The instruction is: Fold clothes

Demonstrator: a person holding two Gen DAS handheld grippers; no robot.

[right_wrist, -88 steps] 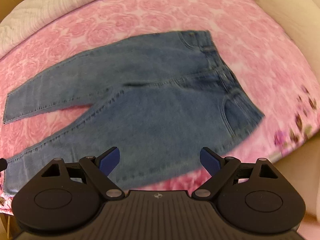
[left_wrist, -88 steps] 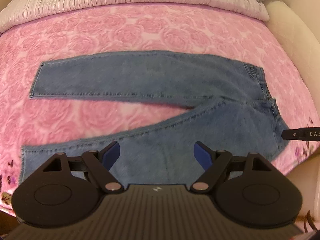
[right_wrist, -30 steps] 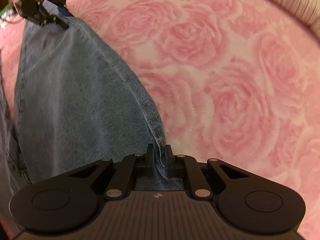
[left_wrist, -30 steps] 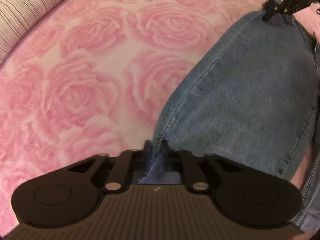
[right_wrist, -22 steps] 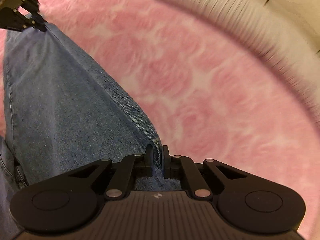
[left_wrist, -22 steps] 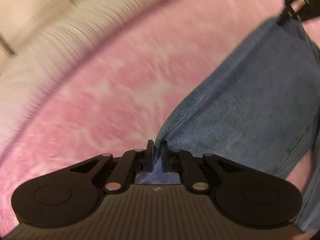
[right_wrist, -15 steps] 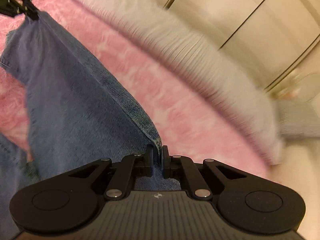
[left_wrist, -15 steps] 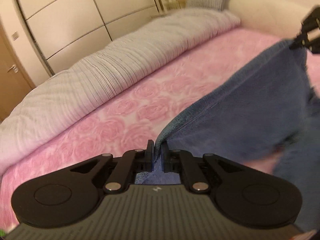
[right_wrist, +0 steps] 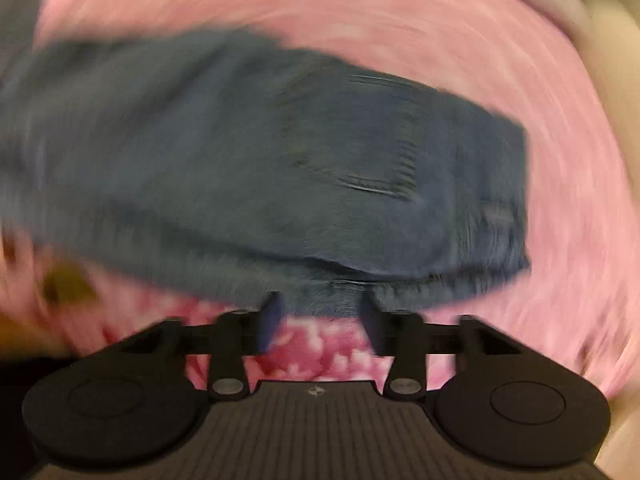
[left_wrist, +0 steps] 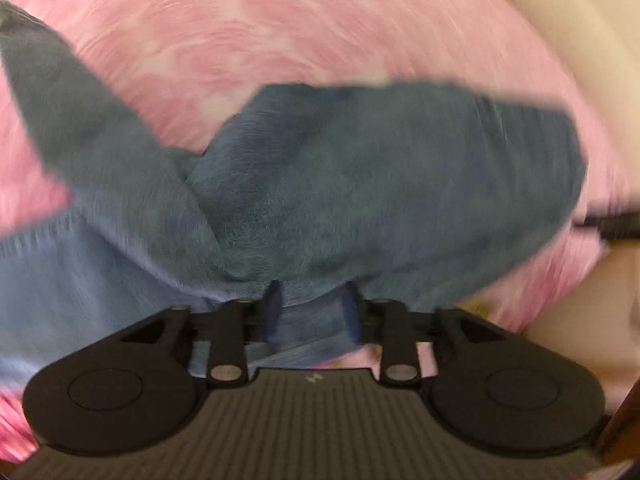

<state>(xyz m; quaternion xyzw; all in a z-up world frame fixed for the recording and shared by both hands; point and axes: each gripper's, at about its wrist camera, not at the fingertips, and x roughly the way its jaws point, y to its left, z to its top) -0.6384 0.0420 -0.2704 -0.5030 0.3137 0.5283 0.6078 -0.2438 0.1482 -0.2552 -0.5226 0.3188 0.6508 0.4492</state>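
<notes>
Both claws point steeply down at blue jeans (left_wrist: 360, 168) spread over a pink rose-print bedspread (left_wrist: 280, 28), and both views are smeared with blur. On the left gripper (left_wrist: 312, 312) the jaws are opening: its blue pads (left_wrist: 274, 300) stand apart, a fold of denim lies in the gap between them, and they do not seem to press on it, though the blur makes the contact hard to judge. On the right gripper (right_wrist: 318, 316) the jaws are opening too, set a little wider; the near edge of the jeans (right_wrist: 260, 152) runs just past the tips, and the space between the fingers shows mostly bedspread (right_wrist: 440, 20), so the cloth there looks free of the pads. In the left view the jeans are doubled, a darker layer lying over a paler one, with one leg running off toward the upper left. In the right view a pocket and seam lines show near the right end of the folded denim. At the right edge of the left view a dark bar pokes in, too blurred to identify. Cream upholstery (left_wrist: 580, 20) borders the bed at the upper right.
</notes>
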